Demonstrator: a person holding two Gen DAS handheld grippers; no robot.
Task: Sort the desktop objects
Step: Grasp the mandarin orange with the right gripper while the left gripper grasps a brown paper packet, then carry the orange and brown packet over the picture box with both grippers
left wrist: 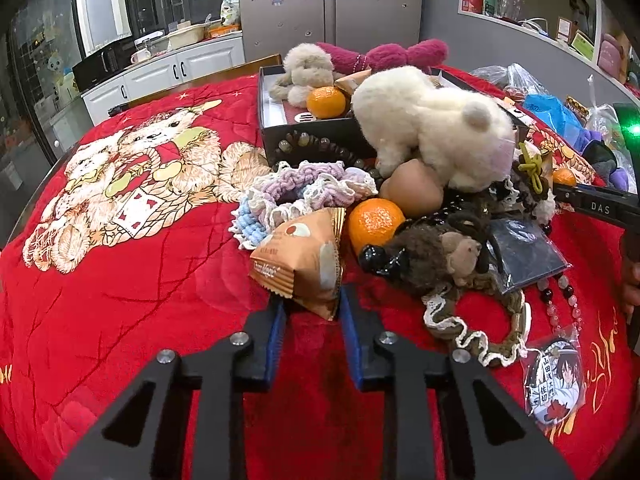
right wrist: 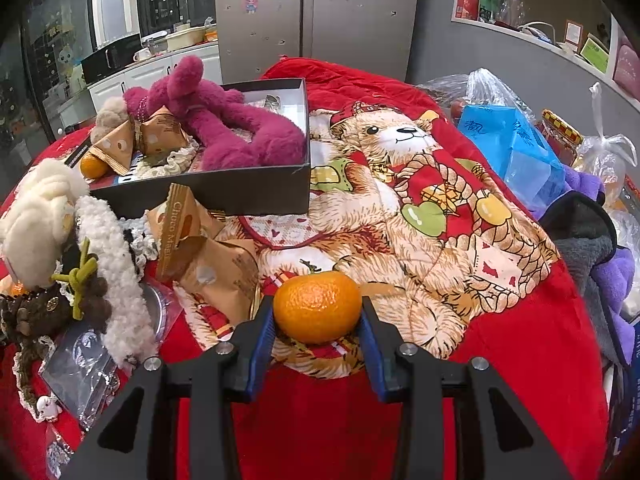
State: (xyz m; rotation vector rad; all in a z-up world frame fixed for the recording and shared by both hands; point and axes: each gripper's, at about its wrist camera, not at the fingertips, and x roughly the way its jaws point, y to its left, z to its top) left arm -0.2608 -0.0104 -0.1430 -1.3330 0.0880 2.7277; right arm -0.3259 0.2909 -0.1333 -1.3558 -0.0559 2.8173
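In the left wrist view, my left gripper is shut on the lower corner of an orange snack packet at the near edge of a pile. The pile holds a tangerine, crocheted scrunchies, a white plush bear and a brown plush. A black box behind holds a beige plush and another tangerine. In the right wrist view, my right gripper is shut on a tangerine above the red blanket. The black box with a magenta plush lies to its far left.
Snack packets, a white fluffy scrunchie and clear pouches lie left of the right gripper. Plastic bags and folded purple and grey cloth crowd the right edge. A bead bracelet and anime badge lie at the left view's right.
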